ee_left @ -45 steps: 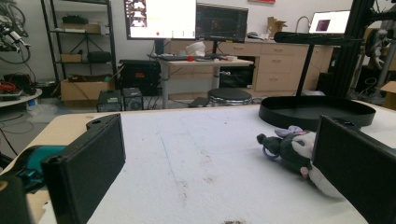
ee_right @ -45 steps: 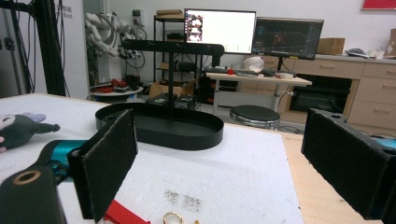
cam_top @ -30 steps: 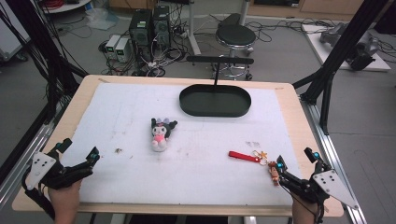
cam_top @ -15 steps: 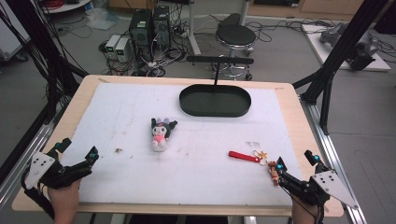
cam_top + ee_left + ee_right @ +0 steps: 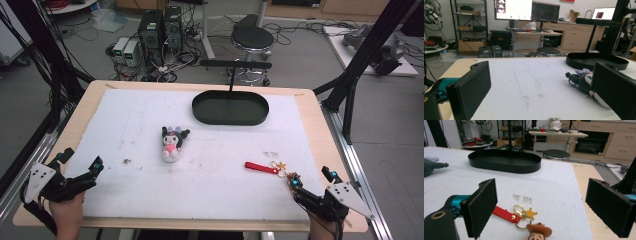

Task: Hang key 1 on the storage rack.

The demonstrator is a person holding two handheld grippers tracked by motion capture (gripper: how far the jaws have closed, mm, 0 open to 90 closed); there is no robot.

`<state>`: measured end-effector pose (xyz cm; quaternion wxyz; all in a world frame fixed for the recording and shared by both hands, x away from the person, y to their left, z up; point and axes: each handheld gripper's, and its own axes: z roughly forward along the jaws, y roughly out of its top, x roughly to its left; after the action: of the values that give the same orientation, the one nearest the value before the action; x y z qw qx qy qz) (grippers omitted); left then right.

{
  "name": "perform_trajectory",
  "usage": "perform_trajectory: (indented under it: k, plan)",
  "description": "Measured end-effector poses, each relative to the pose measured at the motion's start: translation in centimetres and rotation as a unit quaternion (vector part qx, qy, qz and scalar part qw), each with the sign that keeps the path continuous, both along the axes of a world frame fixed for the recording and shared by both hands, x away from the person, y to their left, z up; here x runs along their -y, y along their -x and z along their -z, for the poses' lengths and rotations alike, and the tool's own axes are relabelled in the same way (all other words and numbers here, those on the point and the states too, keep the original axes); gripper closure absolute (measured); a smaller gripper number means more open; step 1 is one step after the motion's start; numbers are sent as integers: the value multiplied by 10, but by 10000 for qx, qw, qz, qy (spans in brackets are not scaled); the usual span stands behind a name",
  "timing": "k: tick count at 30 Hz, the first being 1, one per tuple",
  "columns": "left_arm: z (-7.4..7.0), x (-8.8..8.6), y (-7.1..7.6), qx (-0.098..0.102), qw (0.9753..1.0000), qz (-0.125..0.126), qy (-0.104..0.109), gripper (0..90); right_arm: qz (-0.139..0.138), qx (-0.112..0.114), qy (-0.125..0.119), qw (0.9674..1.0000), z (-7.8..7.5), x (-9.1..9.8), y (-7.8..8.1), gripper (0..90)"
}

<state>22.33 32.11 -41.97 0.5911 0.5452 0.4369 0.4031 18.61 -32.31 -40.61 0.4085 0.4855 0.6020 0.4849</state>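
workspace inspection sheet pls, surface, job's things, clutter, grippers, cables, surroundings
surface: white mat on a wooden table, with faint smudges and a small dark speck near the left side.
job's things: keychain with a red strap, gold star and cowboy figure lies flat just ahead of the right gripper; plush toy lies mid-mat; black oval tray at the far edge looks empty.
clutter: nothing seen beyond the speck.
grippers: right gripper open, jaws either side of the keychain's figure, not touching it; left gripper open, holding nothing, at the near left corner.
cables: none on the mat; tangled cables on the floor.
surroundings: computer towers, stool, black frame struts.
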Motion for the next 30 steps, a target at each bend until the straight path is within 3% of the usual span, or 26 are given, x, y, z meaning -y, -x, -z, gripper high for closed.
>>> perform_trajectory:
  k: [9, 15, 21, 23, 24, 30]
  plan:
    - [0, 0, 0, 1, 10000, 9, -3, 33, -14, -445, 118, 9989, 14, -3, -1, 99]
    - [0, -1, -1, -13, 10000, -19, -1, 32, 61, -742, 7, 9972, 24, -5, -5, 99]
    - [1, 0, -1, -16, 10000, -1, -17, 33, 208, -1132, 138, 9933, 34, -5, -9, 99]
    - [1, 0, -1, -9, 10000, -6, -3, 33, 212, -1163, 144, 9929, 35, -5, -9, 99]
    - [1, -1, -1, -12, 10000, -8, -7, 33, 265, -1305, 127, 9910, 38, -5, -11, 99]
    - [1, 0, -1, -17, 10000, -4, -20, 33, 314, -1652, 174, 9856, 42, -8, -17, 99]
